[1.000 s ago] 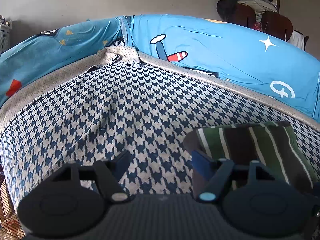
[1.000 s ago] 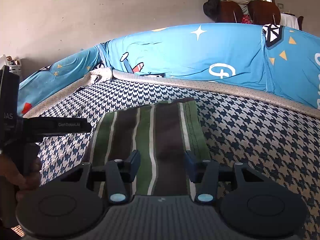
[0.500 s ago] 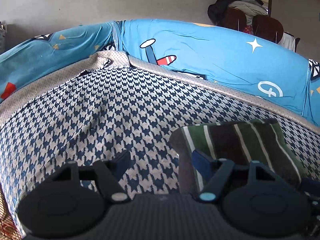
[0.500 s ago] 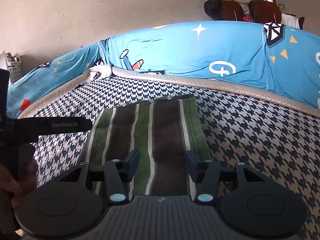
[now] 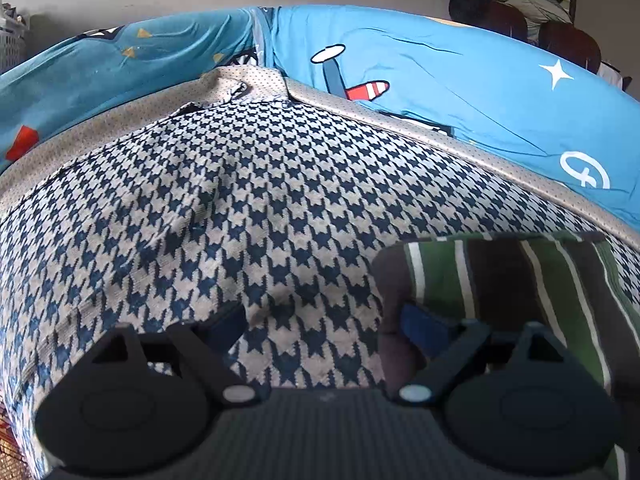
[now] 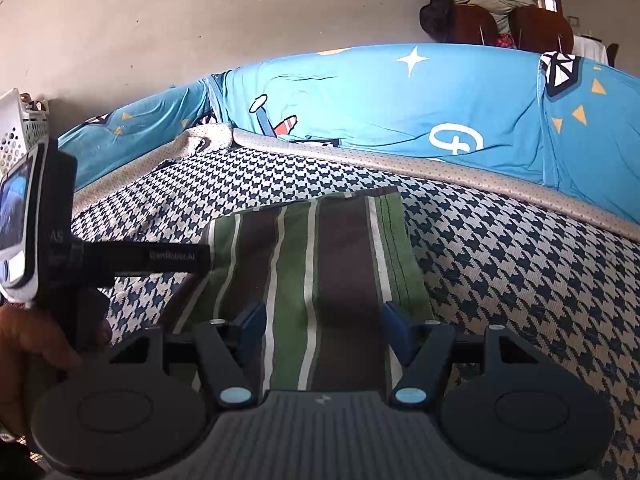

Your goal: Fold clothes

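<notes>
Left wrist view: left gripper (image 5: 320, 326) sits at bottom centre, jaws spread wide and opening, nothing pinched. Only bare houndstooth cover (image 5: 240, 216) shows in the gap. Its right-hand blue pad overlaps the near left edge of the folded striped garment (image 5: 520, 276) in frame; cannot tell if it touches the cloth. Garment is at lower right of this frame, green, brown and white stripes, lying flat on the cover. Blue printed sheet (image 5: 440, 92) arcs across the upper half, with plane and star prints. Grey dotted border strip (image 5: 440, 140) runs between sheet and cover. Dark chairs with piled clothing (image 5: 520, 4) at upper right, partly cut off.

Right wrist view: right gripper (image 6: 322, 320) at bottom centre, jaws apart and opening. Folded striped garment (image 6: 312, 256) lies directly between and ahead of the two pads, centre frame, stripes running away from the camera. Pads stand at either side of the near end of the cloth and do not press it; it rests flat on the houndstooth cover (image 6: 520, 264). Left gripper (image 6: 176, 257) enters from the left edge as a dark bar, its tip at the garment's left edge. A hand (image 6: 36, 340) holds its handle at lower left. White perforated basket (image 6: 16, 132) at far left edge. Blue printed sheet (image 6: 400, 104) spans the upper middle, plain wall (image 6: 240, 12) above.
</notes>
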`<state>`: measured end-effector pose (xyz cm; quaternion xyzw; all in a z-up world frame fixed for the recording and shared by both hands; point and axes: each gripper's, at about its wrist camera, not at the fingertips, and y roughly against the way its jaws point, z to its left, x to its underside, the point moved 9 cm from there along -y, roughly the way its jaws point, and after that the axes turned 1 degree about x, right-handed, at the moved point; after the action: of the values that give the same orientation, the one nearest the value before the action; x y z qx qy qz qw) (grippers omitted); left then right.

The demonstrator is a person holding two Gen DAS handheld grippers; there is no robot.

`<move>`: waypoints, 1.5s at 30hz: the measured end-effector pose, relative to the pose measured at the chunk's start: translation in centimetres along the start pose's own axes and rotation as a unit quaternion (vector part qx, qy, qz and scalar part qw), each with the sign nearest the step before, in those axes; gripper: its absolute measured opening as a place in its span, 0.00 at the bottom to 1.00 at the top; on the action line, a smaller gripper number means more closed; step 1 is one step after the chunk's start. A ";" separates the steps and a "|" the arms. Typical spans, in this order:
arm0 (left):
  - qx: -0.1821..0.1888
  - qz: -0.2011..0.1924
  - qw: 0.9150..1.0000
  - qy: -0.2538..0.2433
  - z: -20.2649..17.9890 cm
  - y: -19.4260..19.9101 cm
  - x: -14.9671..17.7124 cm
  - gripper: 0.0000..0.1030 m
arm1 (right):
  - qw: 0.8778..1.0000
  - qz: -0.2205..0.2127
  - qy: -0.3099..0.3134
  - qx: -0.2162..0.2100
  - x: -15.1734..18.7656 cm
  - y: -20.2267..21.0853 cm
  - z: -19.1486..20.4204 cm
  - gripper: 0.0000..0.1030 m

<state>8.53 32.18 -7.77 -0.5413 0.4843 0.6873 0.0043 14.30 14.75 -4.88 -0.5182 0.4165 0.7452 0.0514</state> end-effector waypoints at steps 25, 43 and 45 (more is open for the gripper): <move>0.050 0.018 0.999 -0.012 -1.4 4.5 0.9 0.91 | 0.993 0.015 -0.067 0.094 -0.8 2.0 -5.7 0.64; 0.050 0.043 0.995 -0.076 -2.9 7.7 6.8 0.93 | 0.989 0.099 -0.056 0.094 3.8 2.5 -4.9 0.67; 0.047 0.051 0.995 -0.070 -2.4 7.2 7.0 0.96 | 0.988 0.097 -0.042 0.110 4.1 1.9 -5.0 0.68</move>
<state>3.60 23.07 -8.10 -0.4660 0.5417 0.6990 0.0287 15.09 8.74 -7.68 -0.4346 0.5419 0.7174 0.0529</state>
